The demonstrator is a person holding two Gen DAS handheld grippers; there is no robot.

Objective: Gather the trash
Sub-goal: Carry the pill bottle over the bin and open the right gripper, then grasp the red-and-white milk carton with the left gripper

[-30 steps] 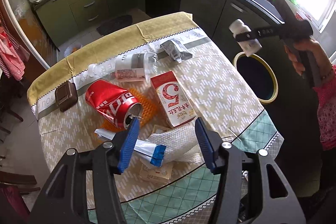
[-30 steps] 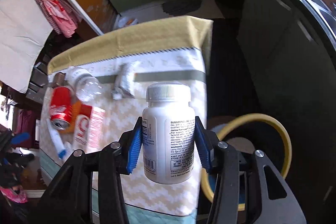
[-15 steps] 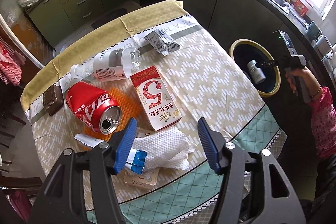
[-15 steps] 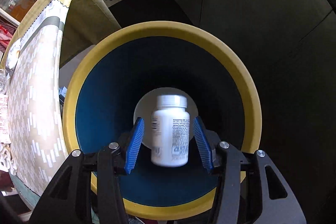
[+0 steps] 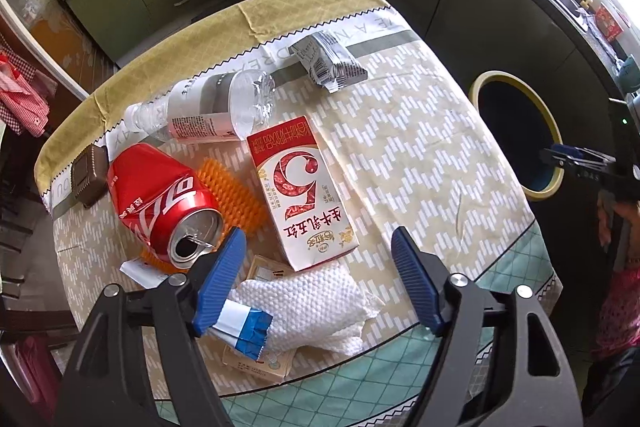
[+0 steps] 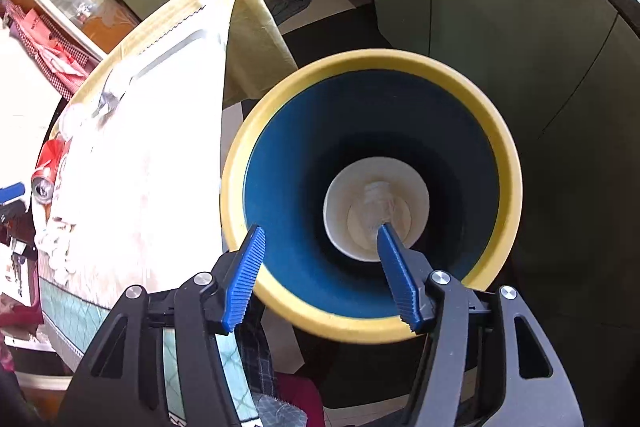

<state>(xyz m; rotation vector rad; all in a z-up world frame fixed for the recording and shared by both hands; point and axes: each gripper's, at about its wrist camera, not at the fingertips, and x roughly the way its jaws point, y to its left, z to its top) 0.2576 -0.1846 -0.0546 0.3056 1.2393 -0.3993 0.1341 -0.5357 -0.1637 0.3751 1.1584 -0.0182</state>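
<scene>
Peering into bin (image 6: pixel 372 195), only right wrist shows its pale bottom.

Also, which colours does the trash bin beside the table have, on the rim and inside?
The trash bin has a yellow rim and dark blue inside; right wrist view shows it best.

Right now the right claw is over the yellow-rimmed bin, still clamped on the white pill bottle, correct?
Not quite. The right claw is over the yellow-rimmed bin, but the right wrist view shows its jaws have just opened with nothing between them; a whitish shape lies at the bin's bottom.

Glossy metal can (image 5: pixel 160 201), textured paper towel (image 5: pixel 308 301)
</scene>
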